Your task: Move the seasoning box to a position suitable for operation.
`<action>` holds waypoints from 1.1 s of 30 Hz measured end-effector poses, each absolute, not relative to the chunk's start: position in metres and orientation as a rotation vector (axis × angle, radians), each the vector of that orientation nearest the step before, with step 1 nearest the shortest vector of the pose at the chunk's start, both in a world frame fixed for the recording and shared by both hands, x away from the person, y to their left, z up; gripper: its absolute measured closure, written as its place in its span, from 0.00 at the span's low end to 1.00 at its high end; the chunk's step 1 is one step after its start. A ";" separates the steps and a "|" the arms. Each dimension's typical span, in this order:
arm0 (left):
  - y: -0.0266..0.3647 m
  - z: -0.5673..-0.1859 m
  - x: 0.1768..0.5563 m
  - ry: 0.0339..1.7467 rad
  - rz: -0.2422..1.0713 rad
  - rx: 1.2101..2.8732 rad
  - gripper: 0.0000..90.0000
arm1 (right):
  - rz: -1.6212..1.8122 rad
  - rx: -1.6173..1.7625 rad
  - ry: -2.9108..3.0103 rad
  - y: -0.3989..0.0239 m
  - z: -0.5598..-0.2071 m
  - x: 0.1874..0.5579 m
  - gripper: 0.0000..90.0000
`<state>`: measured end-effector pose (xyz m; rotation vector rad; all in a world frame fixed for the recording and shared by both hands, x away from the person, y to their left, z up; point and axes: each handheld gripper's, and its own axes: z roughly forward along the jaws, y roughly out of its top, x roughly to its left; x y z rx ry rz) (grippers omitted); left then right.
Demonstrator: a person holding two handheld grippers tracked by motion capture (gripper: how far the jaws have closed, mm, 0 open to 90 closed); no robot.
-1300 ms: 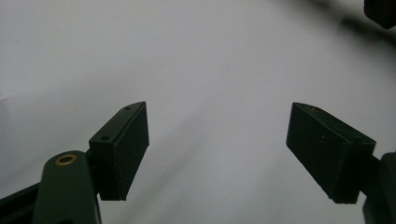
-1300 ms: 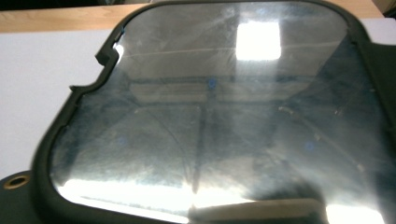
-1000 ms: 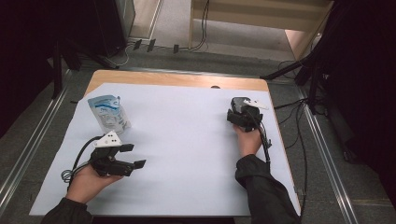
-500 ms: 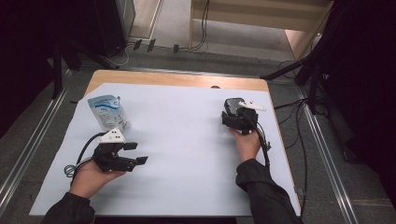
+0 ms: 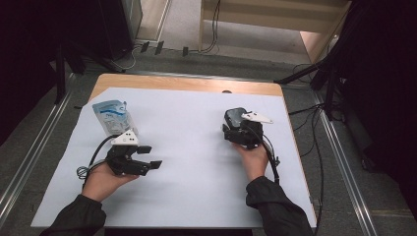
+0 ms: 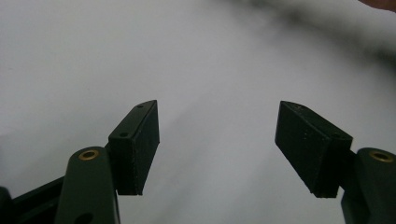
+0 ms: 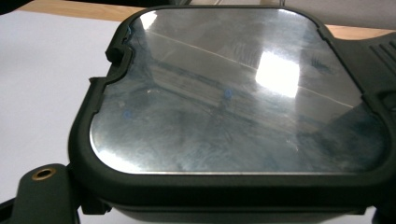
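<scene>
White sheet (image 5: 196, 196) mid-span bare; left gripper (image 5: 150, 157) jaws spread, empty; right gripper (image 5: 235, 129) pinches black lidded box (image 7: 233, 107) near right edge.

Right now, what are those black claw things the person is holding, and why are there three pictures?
They are hand-held grabbers with two fingers each. One picture looks down from above the table; the other two come from small cameras riding on each grabber. On the white sheet lies a blue-and-white pouch. The left gripper is open with nothing between its fingers. The right gripper carries a dark, rounded-square thing with a shiny top, seen close up in its own camera.
</scene>
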<state>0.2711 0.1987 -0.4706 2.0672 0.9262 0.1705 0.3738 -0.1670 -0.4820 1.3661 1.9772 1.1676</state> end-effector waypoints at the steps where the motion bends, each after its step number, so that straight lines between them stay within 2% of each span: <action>1: 0.198 -0.471 0.272 0.928 0.171 2.066 0.36 | 1.172 1.361 1.983 -0.165 -0.482 0.372 0.18; 4: 0.196 -0.470 0.276 0.938 0.204 2.065 0.37 | 1.188 1.348 2.005 -0.160 -0.481 0.364 0.18; 17: 0.191 -0.470 0.284 0.915 0.185 2.057 0.38 | 1.264 1.258 2.109 -0.129 -0.479 0.333 0.18; 33: 0.194 -0.471 0.282 0.926 0.179 2.060 0.38 | 1.277 1.165 2.234 -0.092 -0.491 0.317 0.18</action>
